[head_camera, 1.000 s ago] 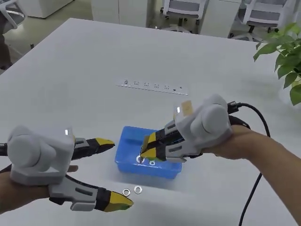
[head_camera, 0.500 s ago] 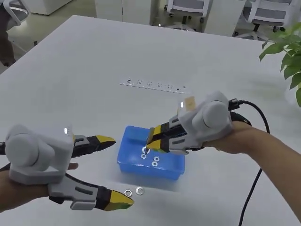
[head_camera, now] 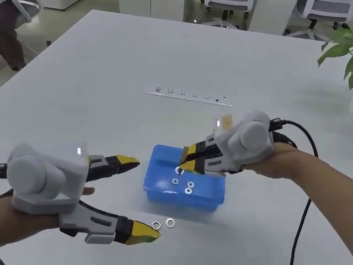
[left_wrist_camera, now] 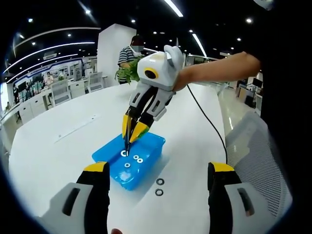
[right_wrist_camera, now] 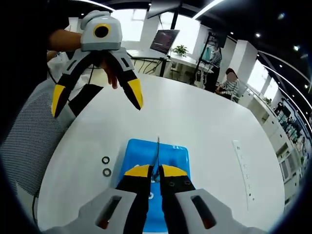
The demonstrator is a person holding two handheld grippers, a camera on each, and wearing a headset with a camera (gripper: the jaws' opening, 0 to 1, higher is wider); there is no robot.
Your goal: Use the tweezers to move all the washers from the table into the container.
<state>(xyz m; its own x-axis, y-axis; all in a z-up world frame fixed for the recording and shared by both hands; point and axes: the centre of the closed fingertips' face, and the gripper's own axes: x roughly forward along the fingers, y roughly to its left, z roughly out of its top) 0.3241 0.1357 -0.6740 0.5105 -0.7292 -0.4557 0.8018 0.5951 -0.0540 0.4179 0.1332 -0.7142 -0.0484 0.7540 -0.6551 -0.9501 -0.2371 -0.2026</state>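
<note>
- The left gripper (head_camera: 146,199) hangs at the near left, jaws spread wide and holding nothing.
- Just to its right, two loose washers (head_camera: 170,222) lie side by side on the table (head_camera: 110,83), close in front of the container's near wall.
- The blue container (head_camera: 165,196) sits in the middle, with a few dropped washers (head_camera: 190,185) lying on its floor.
- The right gripper (head_camera: 185,160) is clamped on the tweezers (left_wrist_camera: 126,141), whose tips point down into the container. I'd judge this to be the drop-off step for one washer.
- Next, I reckon, the tweezers must lift clear and come down over the two loose washers, which calls for a fine pinch on a thin, flat ring.
- It is hard to make out whether the tips grip a washer or one simply lies free beneath them. The tweezers' handle is buried between the jaws.
</note>
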